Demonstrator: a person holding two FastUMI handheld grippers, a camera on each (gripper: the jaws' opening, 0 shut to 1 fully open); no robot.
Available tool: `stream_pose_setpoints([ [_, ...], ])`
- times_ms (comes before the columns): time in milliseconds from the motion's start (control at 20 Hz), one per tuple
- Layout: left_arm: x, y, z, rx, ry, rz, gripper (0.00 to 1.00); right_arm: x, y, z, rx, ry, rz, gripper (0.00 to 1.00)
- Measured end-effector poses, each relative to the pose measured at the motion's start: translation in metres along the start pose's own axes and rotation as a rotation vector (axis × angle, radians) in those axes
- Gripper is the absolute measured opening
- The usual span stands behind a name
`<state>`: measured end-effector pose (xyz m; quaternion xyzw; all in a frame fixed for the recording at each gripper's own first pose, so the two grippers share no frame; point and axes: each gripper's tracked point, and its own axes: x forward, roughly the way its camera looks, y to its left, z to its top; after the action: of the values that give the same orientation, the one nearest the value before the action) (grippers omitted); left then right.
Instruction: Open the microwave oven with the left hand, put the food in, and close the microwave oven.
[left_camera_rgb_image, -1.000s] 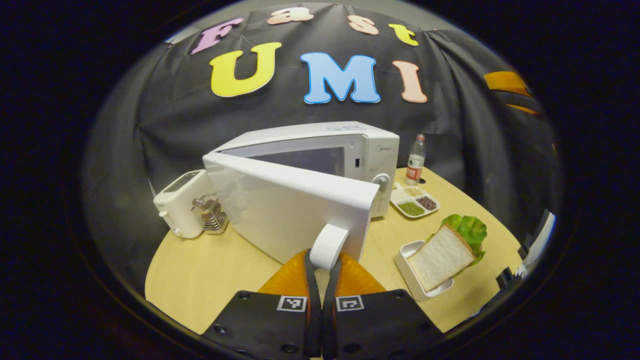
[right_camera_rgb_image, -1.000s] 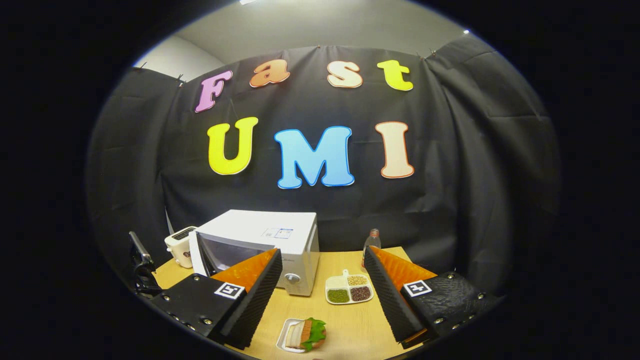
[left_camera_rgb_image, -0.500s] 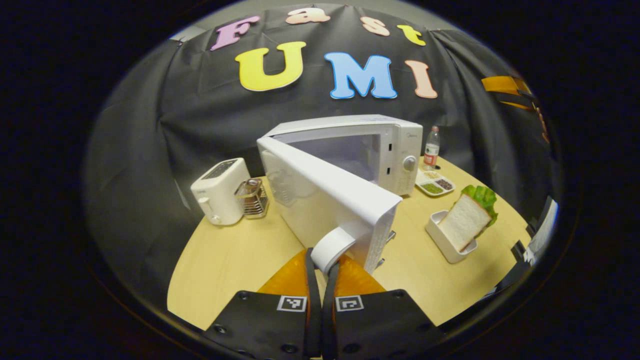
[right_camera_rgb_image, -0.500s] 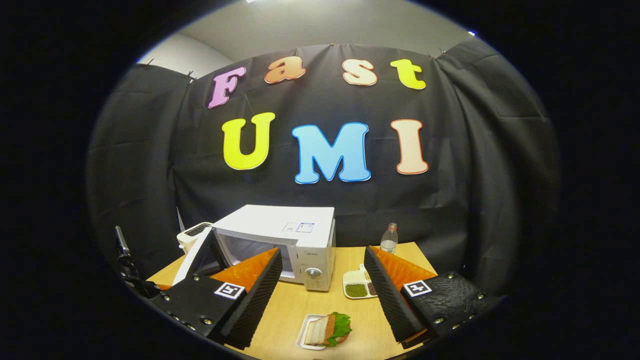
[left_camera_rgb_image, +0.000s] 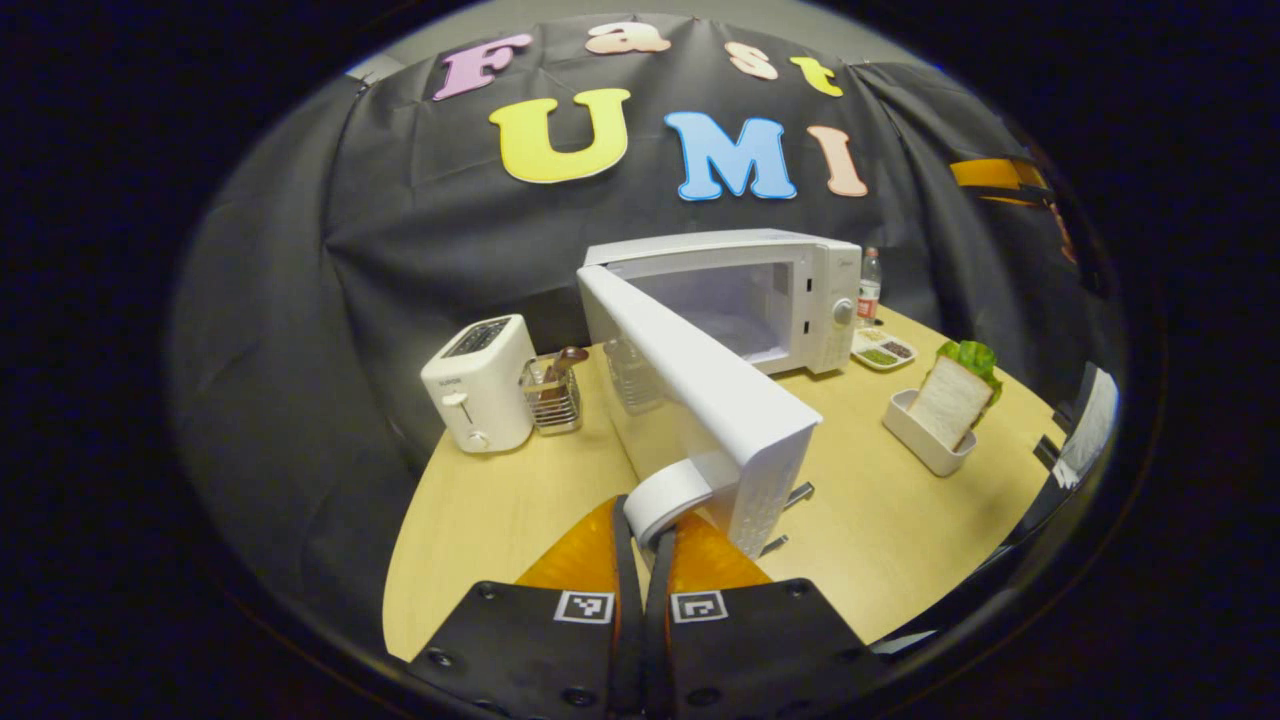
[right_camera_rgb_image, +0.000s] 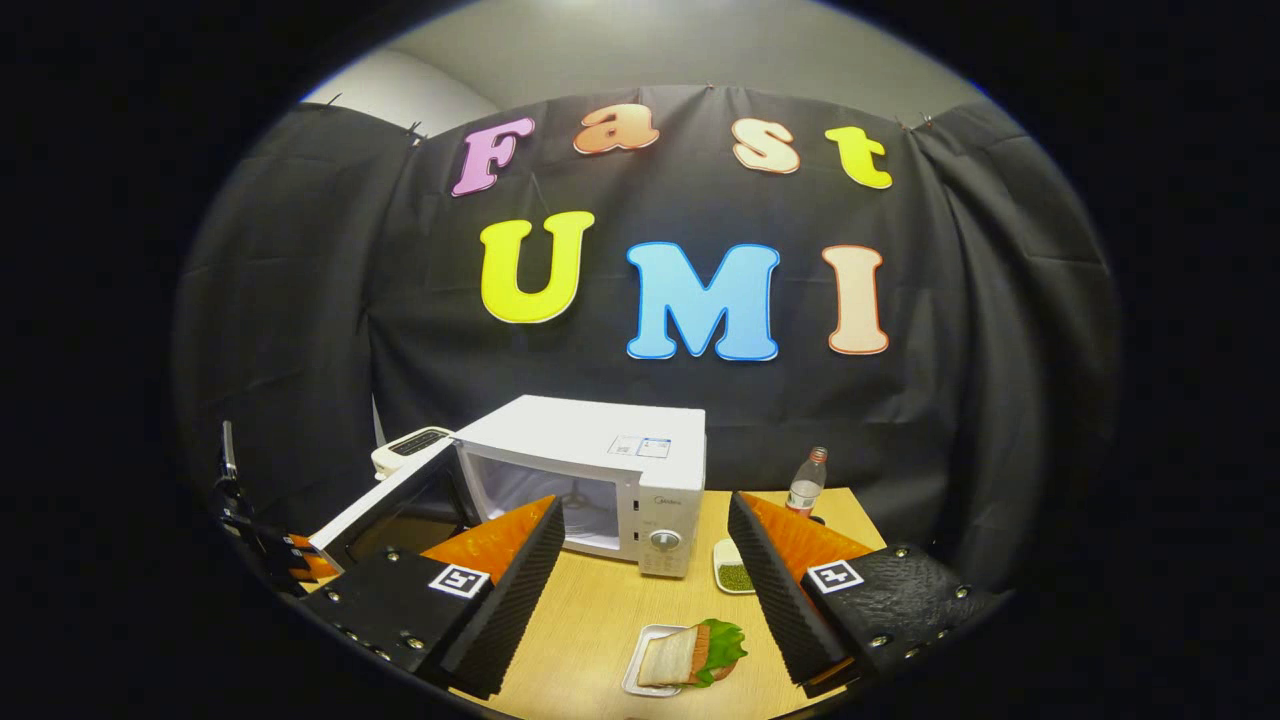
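Door (left_camera_rgb_image: 700, 385) wider, left gripper (left_camera_rgb_image: 645, 525) gripping handle (left_camera_rgb_image: 665, 497).

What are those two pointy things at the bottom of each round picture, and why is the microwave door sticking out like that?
Those pointy things are the fingers of two grabbers that a person holds, one in each hand. Each grabber carries a small camera looking out along its own fingers, so each round picture comes from one hand.

In the left gripper view, the left gripper is squeezed shut on the door handle, and the microwave door stands wide open. In the right gripper view, the right gripper is open and holds nothing, up above the sandwich in its little white tray.

On the table you can also see the microwave, a toaster, a wire basket, a snack dish and a bottle.
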<state>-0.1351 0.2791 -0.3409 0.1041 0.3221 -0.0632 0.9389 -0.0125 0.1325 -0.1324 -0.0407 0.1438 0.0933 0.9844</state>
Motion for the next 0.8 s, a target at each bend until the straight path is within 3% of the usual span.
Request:
stream_pose_setpoints([
  [450,0.0,0.031,-0.008,-0.018,-0.044,-0.04,0.09,0.004,0.031,-0.012,0.0,0.045,0.032,1.0],
  [800,-0.003,0.033,-0.012,-0.029,-0.042,-0.052,0.14,0.004,0.016,-0.019,-0.018,0.07,0.019,0.99],
])
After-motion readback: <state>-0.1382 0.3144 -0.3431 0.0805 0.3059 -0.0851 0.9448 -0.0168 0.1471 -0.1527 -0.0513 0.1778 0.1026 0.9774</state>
